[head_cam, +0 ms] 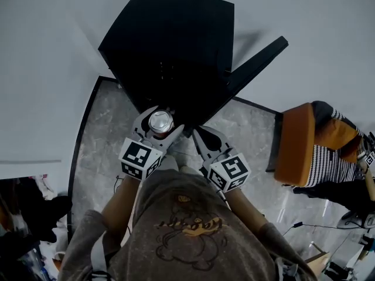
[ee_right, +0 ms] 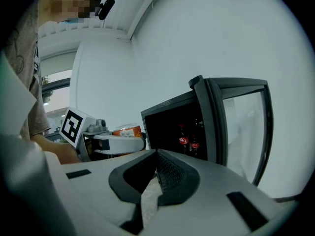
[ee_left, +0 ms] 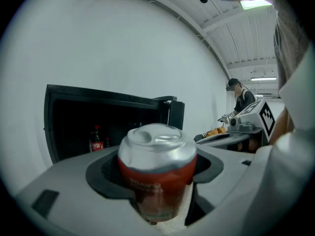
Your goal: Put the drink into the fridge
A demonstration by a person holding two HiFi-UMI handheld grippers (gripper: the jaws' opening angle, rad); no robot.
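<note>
A red drink can (ee_left: 156, 173) with a silver top stands upright between the jaws of my left gripper (head_cam: 157, 125), which is shut on it. From above, the can's lid (head_cam: 160, 122) shows just in front of the black fridge (head_cam: 170, 45). The fridge door (head_cam: 255, 66) hangs open to the right. Cola bottles (ee_left: 96, 139) stand inside the dark fridge (ee_left: 98, 127). My right gripper (head_cam: 202, 140) is beside the left one, jaws shut with nothing between them. In the right gripper view the open fridge (ee_right: 179, 132), its glass door (ee_right: 241, 127) and the held can (ee_right: 127, 131) are ahead.
The fridge stands against a white wall (head_cam: 47, 69) on a grey marble floor (head_cam: 99, 133). An orange and striped seat (head_cam: 310, 145) is at the right. Another person (ee_left: 241, 100) stands in the background of the left gripper view.
</note>
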